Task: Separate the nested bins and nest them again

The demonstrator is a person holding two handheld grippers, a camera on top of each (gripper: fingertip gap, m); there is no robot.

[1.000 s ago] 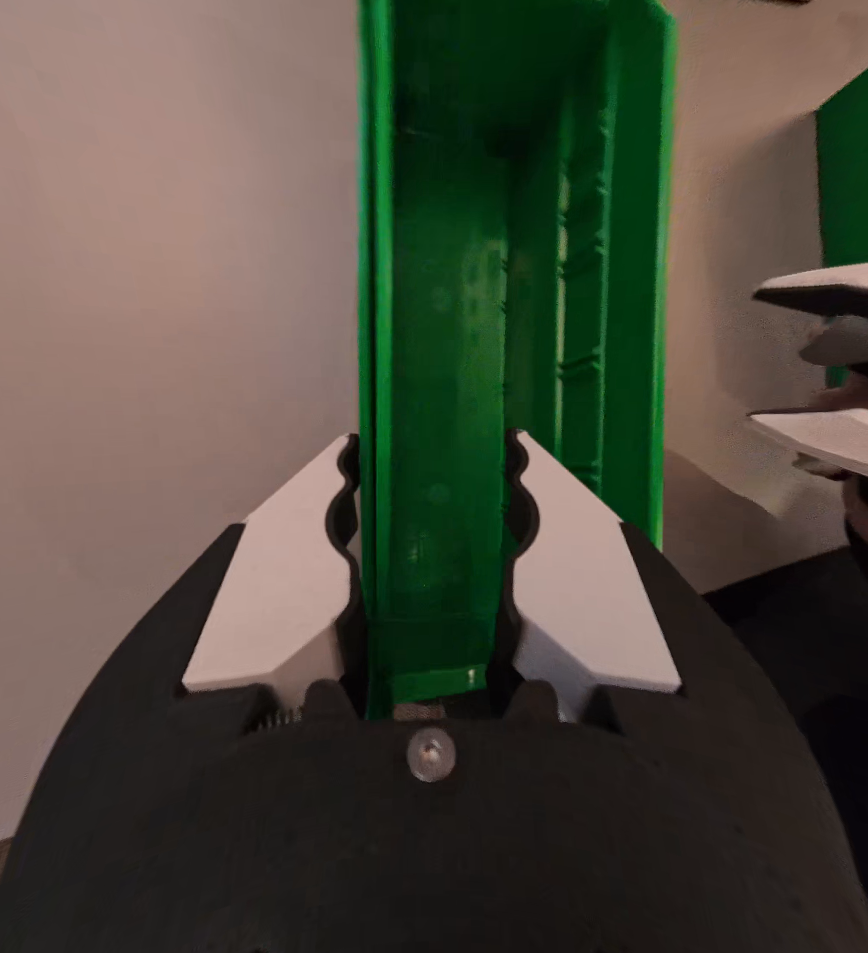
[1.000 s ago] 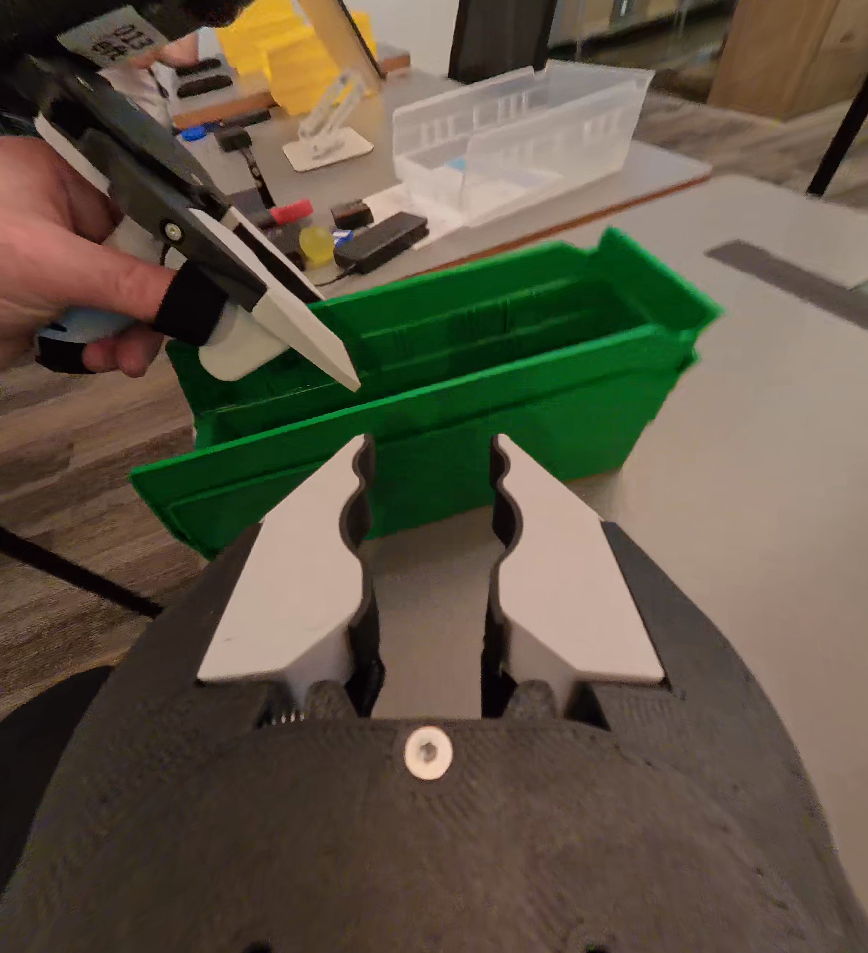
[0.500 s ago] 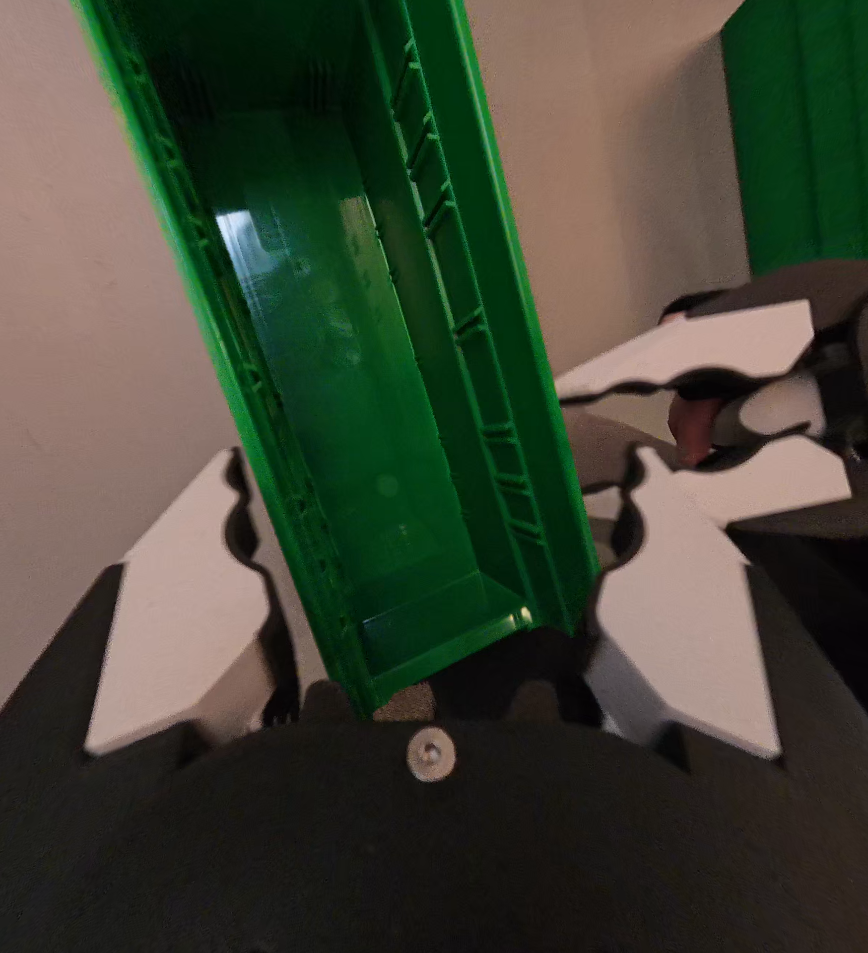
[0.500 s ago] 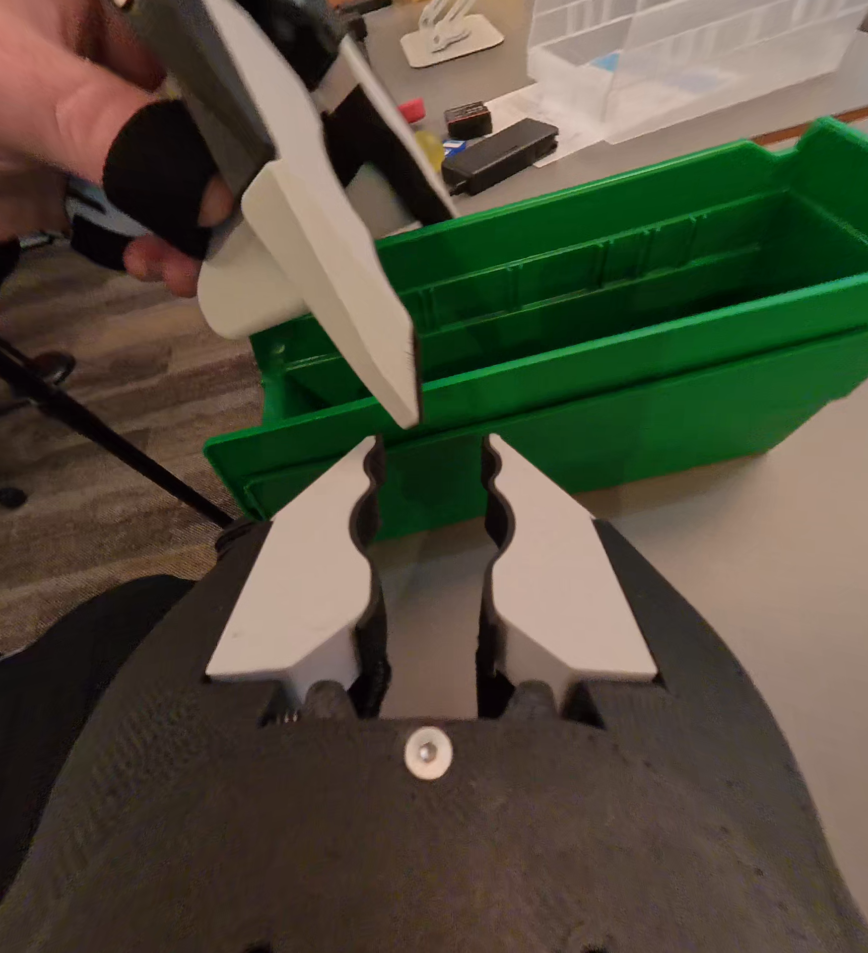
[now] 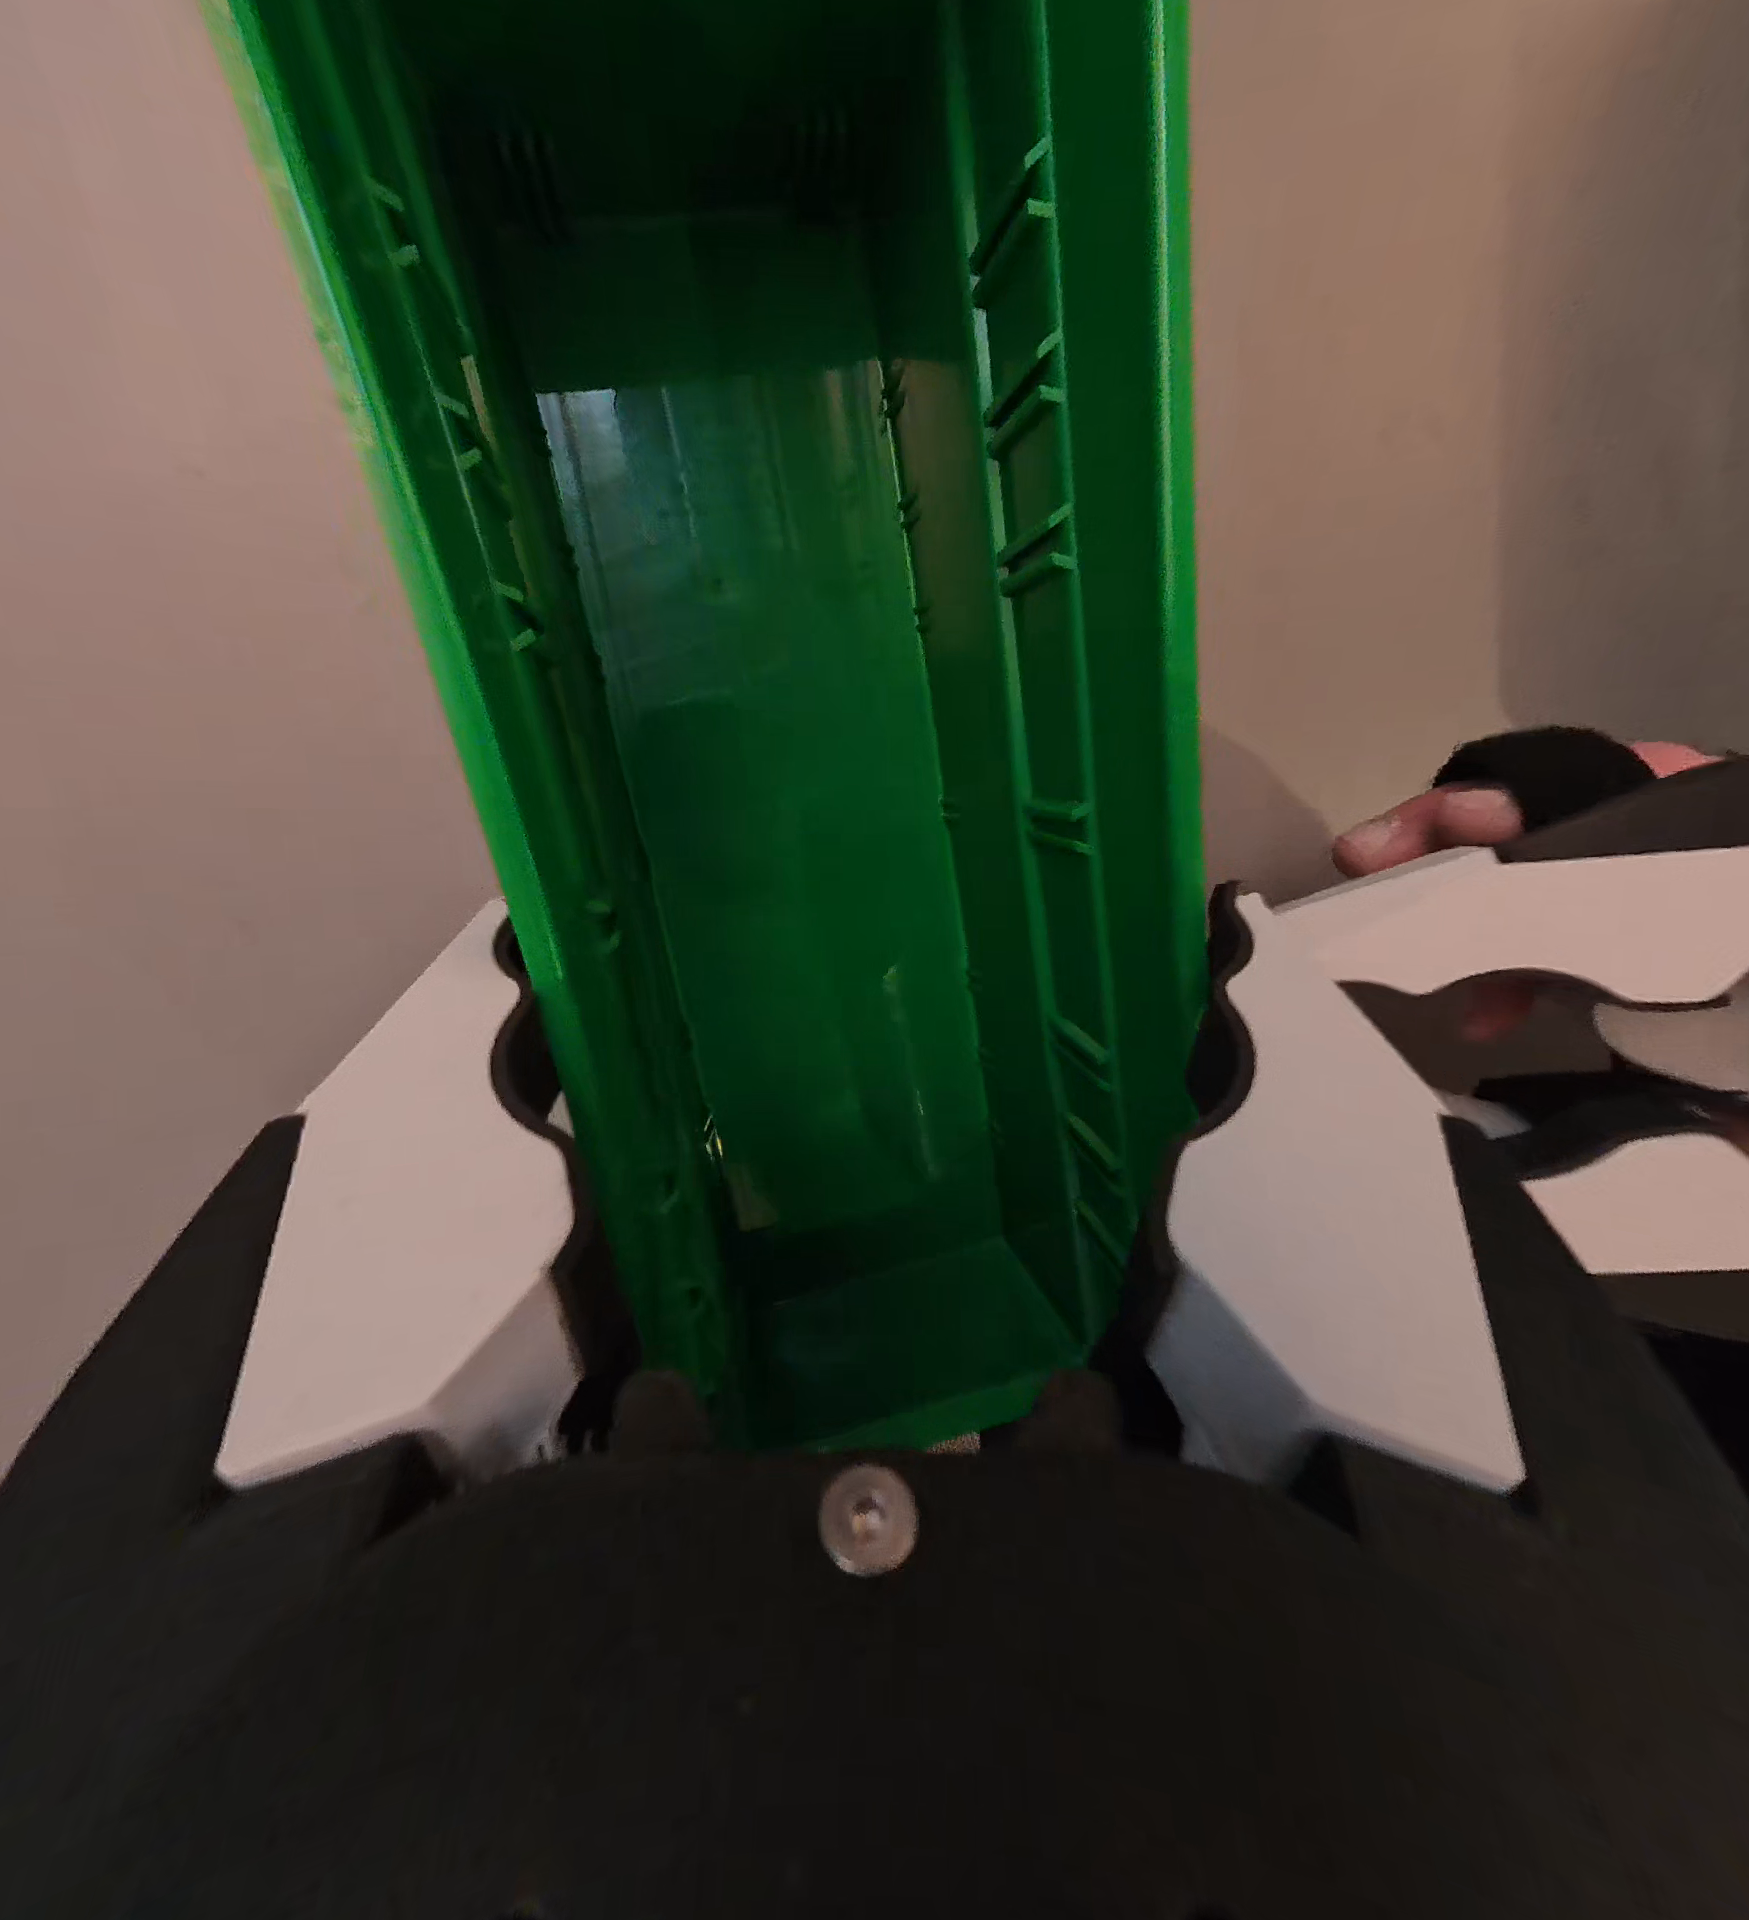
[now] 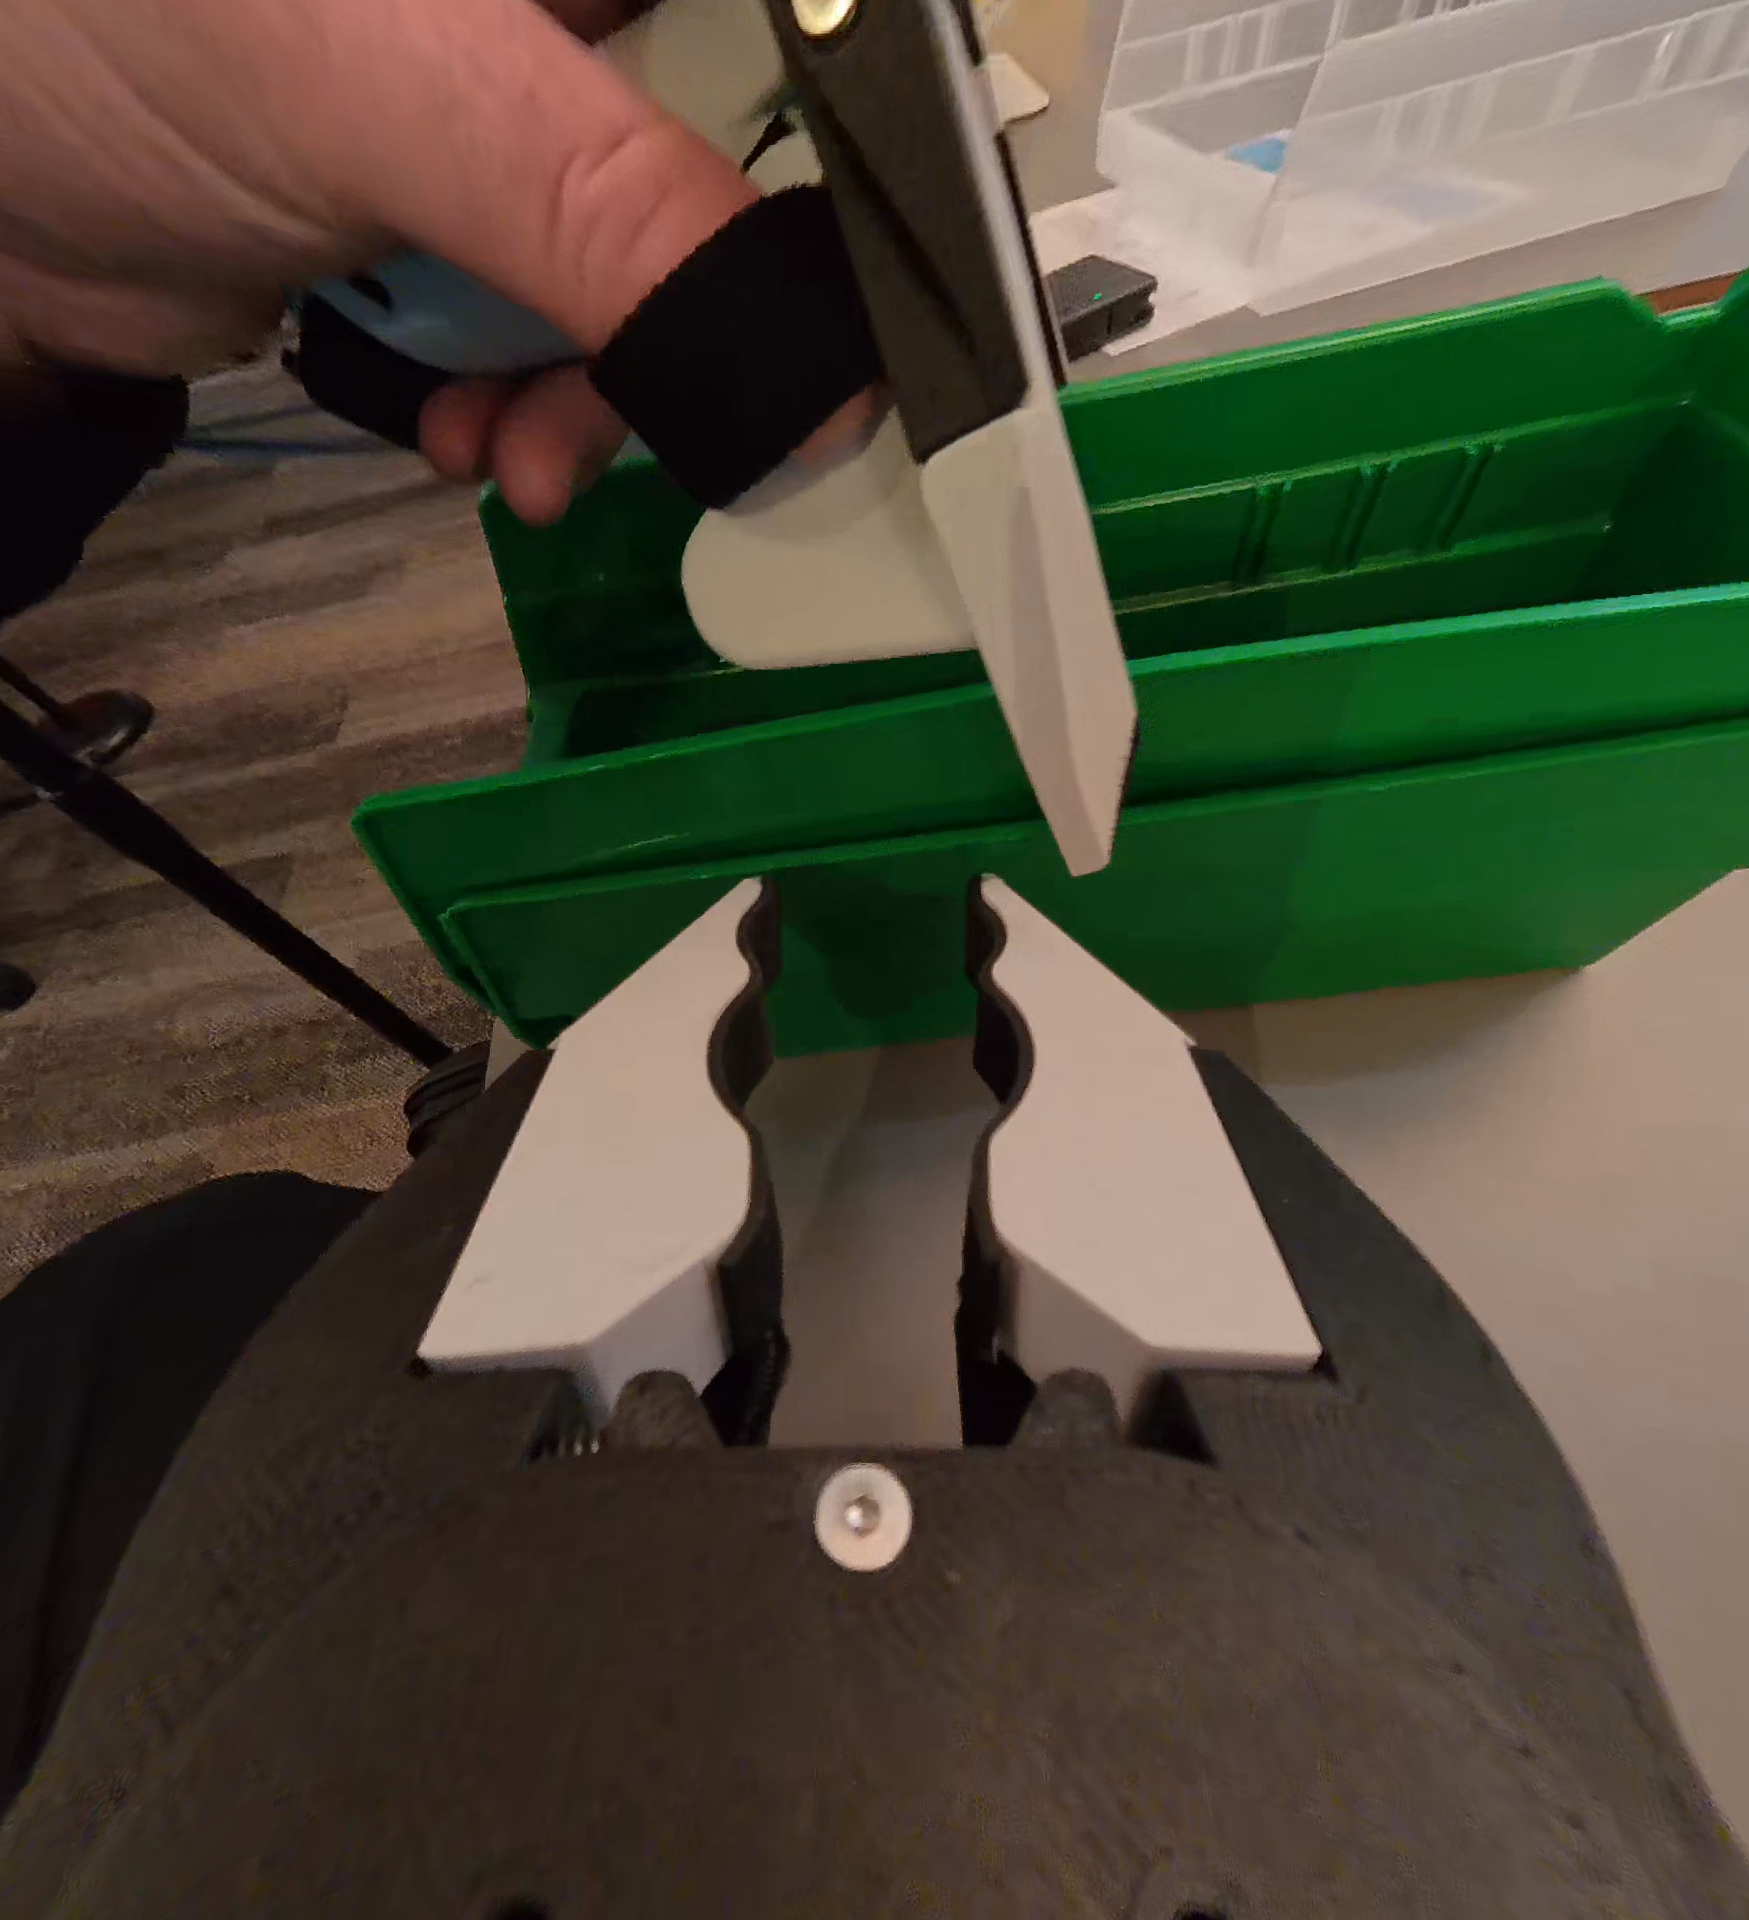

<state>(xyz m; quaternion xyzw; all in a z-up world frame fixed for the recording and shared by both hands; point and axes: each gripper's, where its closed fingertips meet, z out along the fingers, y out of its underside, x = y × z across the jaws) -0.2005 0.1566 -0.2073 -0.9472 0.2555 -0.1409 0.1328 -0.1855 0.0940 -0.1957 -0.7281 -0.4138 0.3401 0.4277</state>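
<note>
Worktop (image 6: 1472, 1195): pale grey, wood-look floor to its left.
Green bins (image 6: 1265, 852): two, nested, at the worktop's left edge.
Left tool (image 5: 865, 956): fingers spread wide astride the inner bin's (image 5: 797, 831) end; grip cannot be told.
Right tool (image 6: 870, 894): partly open, empty, just before the bins' side.

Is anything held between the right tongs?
No. In the right wrist view the right tongs stand open on bare table, short of the green bins.
</note>
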